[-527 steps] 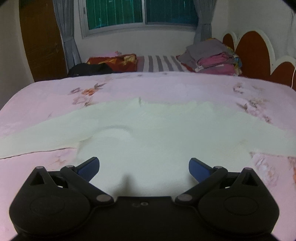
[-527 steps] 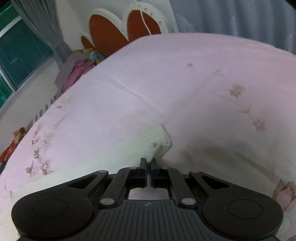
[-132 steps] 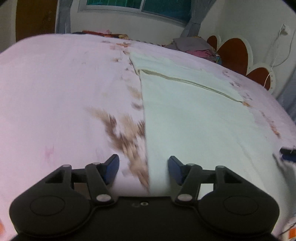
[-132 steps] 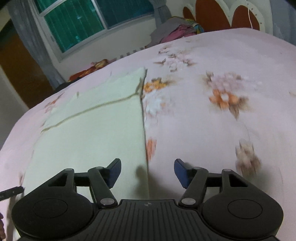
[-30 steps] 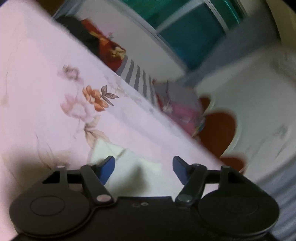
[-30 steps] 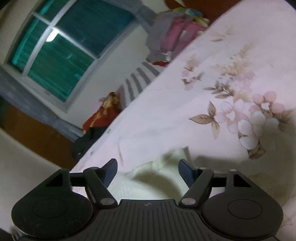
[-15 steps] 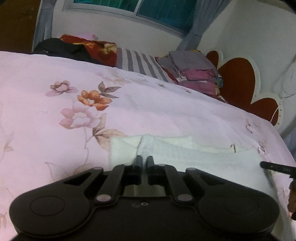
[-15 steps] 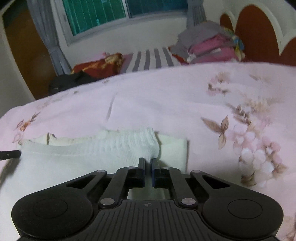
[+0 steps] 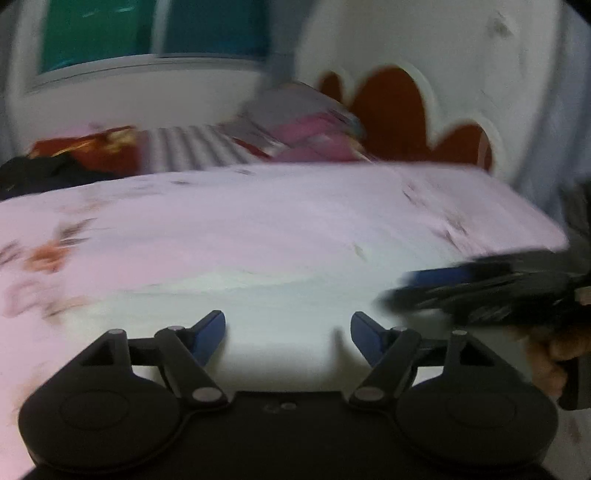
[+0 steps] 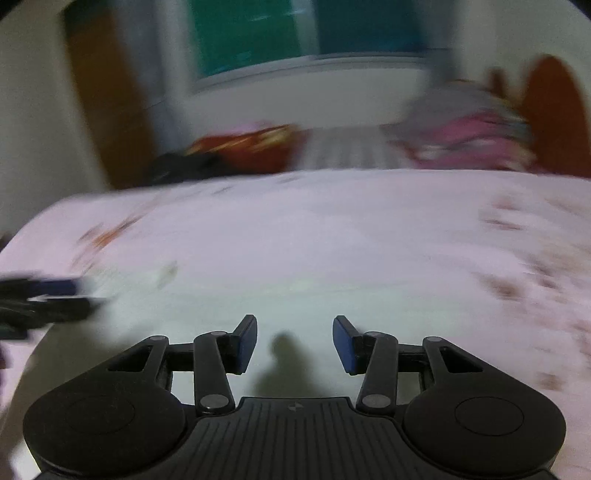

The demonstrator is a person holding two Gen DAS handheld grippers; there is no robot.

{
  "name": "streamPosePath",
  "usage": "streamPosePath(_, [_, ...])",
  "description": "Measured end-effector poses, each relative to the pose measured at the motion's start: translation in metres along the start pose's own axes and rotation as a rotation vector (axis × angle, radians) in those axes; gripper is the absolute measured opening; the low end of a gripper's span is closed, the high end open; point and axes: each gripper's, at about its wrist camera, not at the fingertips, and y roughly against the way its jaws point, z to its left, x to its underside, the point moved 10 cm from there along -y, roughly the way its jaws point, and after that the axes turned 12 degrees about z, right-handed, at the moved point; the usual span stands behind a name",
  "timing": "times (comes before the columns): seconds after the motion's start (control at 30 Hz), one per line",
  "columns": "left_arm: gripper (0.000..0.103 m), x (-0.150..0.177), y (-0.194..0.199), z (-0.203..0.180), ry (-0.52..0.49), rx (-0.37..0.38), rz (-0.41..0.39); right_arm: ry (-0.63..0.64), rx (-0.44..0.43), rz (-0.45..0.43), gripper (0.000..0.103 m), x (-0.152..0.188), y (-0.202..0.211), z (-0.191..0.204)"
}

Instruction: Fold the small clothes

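Observation:
A pale cream garment lies flat on the pink flowered bedsheet, blurred by motion in both views. My left gripper hangs just above its near part, jaws opening, nothing between the blue pads. My right gripper is over the same cloth, jaws opening too and holding nothing. In the left wrist view the right gripper reaches in from the right, a hand behind it. The left gripper shows at the left edge of the right wrist view.
At the far end of the bed lie a striped pillow, a red patterned cloth, a dark garment and a stack of grey and pink folded clothes. A red scalloped headboard stands at the right, a window behind.
Half a second ago both grippers were shut on the garment's far folded edge. Now both have let go, opened and pulled back toward the near side, and the cloth lies flat.

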Motion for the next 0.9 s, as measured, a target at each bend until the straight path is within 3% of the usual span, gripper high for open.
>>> streamPosePath(0.07, [0.076, 0.003, -0.015, 0.005, -0.001, -0.052, 0.037, 0.061, -0.03, 0.037, 0.045, 0.005, -0.018, 0.024])
streamPosePath(0.17, [0.078, 0.014, -0.017, 0.063, 0.099, -0.177, 0.028, 0.082, 0.034, 0.019, 0.045, 0.004, -0.027, 0.012])
streamPosePath(0.2, [0.077, 0.017, -0.013, 0.079, 0.145, -0.167, 0.018, 0.037, 0.119, 0.007, 0.045, 0.0, -0.027, -0.011])
streamPosePath(0.23, [0.07, 0.019, -0.009, 0.096, 0.207, -0.132, 0.004, -0.049, 0.205, 0.005, 0.045, -0.002, -0.025, -0.044])
streamPosePath(0.3, [0.064, 0.018, -0.004, 0.106, 0.247, -0.099, 0.003, -0.161, 0.193, 0.011, 0.045, -0.002, -0.023, -0.077])
streamPosePath(0.33, [0.064, 0.016, -0.003, 0.106, 0.253, -0.101, 0.006, -0.173, 0.164, 0.029, 0.045, -0.004, -0.023, -0.079])
streamPosePath(0.4, [0.064, 0.012, 0.001, 0.098, 0.256, -0.138, 0.012, -0.119, 0.2, 0.047, 0.045, -0.009, -0.021, -0.069])
streamPosePath(0.47, [0.074, 0.01, 0.013, 0.075, 0.204, -0.152, -0.033, -0.116, 0.234, 0.018, 0.045, -0.012, -0.012, -0.062])
streamPosePath(0.53, [0.077, 0.011, 0.02, 0.041, 0.144, -0.124, -0.076, -0.111, 0.138, -0.01, 0.045, -0.006, -0.003, -0.036])
streamPosePath(0.67, [0.077, 0.031, 0.003, 0.005, 0.089, -0.107, -0.012, 0.038, 0.029, 0.017, 0.045, 0.02, -0.008, 0.031])
streamPosePath(0.77, [0.078, 0.048, -0.002, 0.02, 0.085, -0.155, 0.012, 0.116, 0.068, 0.026, 0.045, 0.032, -0.017, 0.04])
streamPosePath(0.9, [0.077, 0.059, 0.013, 0.058, 0.155, -0.203, 0.012, 0.009, 0.246, 0.019, 0.045, 0.034, -0.011, -0.025])
